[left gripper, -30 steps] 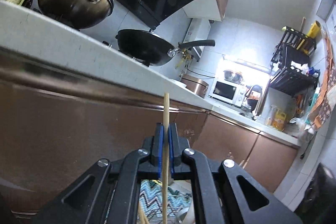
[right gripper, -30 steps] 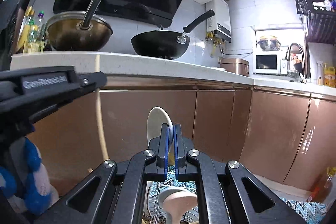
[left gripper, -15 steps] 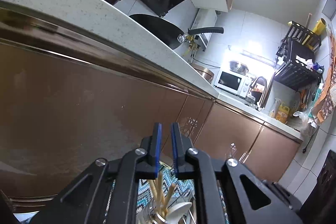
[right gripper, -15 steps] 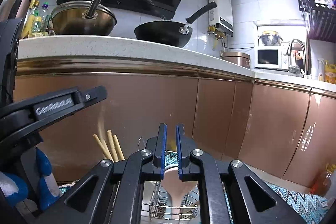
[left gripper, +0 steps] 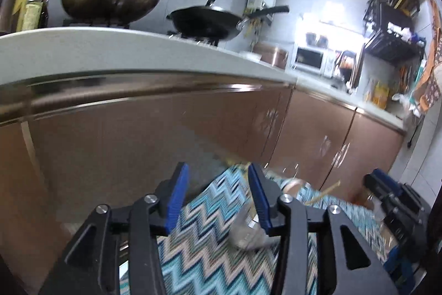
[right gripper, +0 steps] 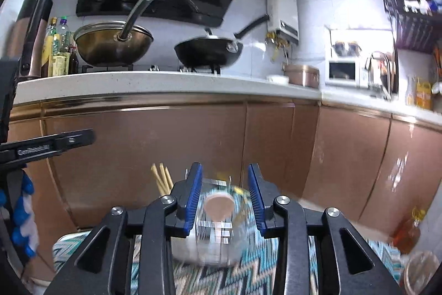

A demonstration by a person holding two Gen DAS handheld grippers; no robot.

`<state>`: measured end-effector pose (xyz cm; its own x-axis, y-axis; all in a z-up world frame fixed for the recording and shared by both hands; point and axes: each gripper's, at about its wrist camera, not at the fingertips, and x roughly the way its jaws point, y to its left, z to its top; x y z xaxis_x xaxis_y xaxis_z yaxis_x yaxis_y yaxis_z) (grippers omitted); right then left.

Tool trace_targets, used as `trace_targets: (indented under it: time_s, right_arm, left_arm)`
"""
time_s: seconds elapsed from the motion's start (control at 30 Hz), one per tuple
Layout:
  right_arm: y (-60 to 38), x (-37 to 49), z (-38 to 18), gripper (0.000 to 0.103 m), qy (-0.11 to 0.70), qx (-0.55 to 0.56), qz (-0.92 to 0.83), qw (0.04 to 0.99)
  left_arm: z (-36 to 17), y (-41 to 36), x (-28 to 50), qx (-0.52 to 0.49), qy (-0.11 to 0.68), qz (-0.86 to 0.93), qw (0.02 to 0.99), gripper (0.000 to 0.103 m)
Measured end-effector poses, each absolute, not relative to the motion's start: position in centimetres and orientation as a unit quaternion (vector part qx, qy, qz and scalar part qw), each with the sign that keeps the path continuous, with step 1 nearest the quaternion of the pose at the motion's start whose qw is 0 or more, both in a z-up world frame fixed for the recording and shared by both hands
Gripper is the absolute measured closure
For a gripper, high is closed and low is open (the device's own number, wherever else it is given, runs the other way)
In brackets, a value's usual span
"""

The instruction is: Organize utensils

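Both grippers are sitting wide apart right now and neither is gripping anything. The left gripper [left gripper: 218, 194] is hovering low over a zigzag mat [left gripper: 210, 248] in teal, white and navy, with its blue pads [left gripper: 176, 198] spread and only the mat showing between them. Off to its right there's a blurry metal utensil holder [left gripper: 248, 232] sitting on the mat, partly hiding behind the right-hand finger, and a single chopstick [left gripper: 323, 192] is sticking out at a slant past it.

The right gripper [right gripper: 225, 195] is gaping just as much, and it's looking straight at that utensil holder [right gripper: 212, 237], which is standing on the mat [right gripper: 229, 281] near the edge closest to the cabinets. A spoon with a pale rounded end [right gripper: 218, 205] is sitting up in the holder, and a bunch of wooden chopsticks [right gripper: 163, 180] is poking up at its left side, leaning a bit left. It's all motion-blurred, so I can't tell which slot each one is in.

Behind everything, the brown cabinet doors [right gripper: 171, 154] are running under a white countertop [right gripper: 138, 83] with a steel wok [right gripper: 113, 46] and a black wok [right gripper: 207, 53] parked on the stove. The left gripper [right gripper: 52, 144] is also peeking in from the left edge of the right wrist view.
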<state>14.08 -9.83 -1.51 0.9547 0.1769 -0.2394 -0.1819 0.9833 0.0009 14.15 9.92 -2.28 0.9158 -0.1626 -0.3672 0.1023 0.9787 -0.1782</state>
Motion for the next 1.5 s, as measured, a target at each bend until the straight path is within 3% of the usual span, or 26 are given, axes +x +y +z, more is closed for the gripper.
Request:
trace_targets:
  time_s: [0.13, 0.4, 0.93, 1.17, 1.5]
  right_arm:
    - [-11.4, 11.9, -1.9, 0.066, 0.157, 0.007, 0.078, 0.985]
    - [-12.6, 8.2, -2.0, 0.048, 0.195, 0.007, 0.062, 0.979]
    - [-14.4, 3.1, -0.8, 0.033, 0.196, 0.011, 0.04, 0.98]
    - [-15.5, 2.0, -0.9, 0.03, 0.195, 0.022, 0.029, 0.98]
    - [-16.5, 1.0, -0.7, 0.025, 0.192, 0.022, 0.011, 0.981]
  left_arm:
    - [-2.4, 11.3, 11.4, -0.067, 0.205, -0.052, 0.975, 0.054]
    - [-1.1, 12.0, 6.6, -0.044, 0.199, -0.044, 0.978, 0.049]
    - [1.1, 10.4, 2.5, -0.009, 0.191, -0.02, 0.981, 0.045]
    - [1.8, 9.5, 1.0, 0.005, 0.168, 0.007, 0.986, 0.034]
    - [1.9, 8.7, 0.1, 0.02, 0.159, 0.011, 0.987, 0.033]
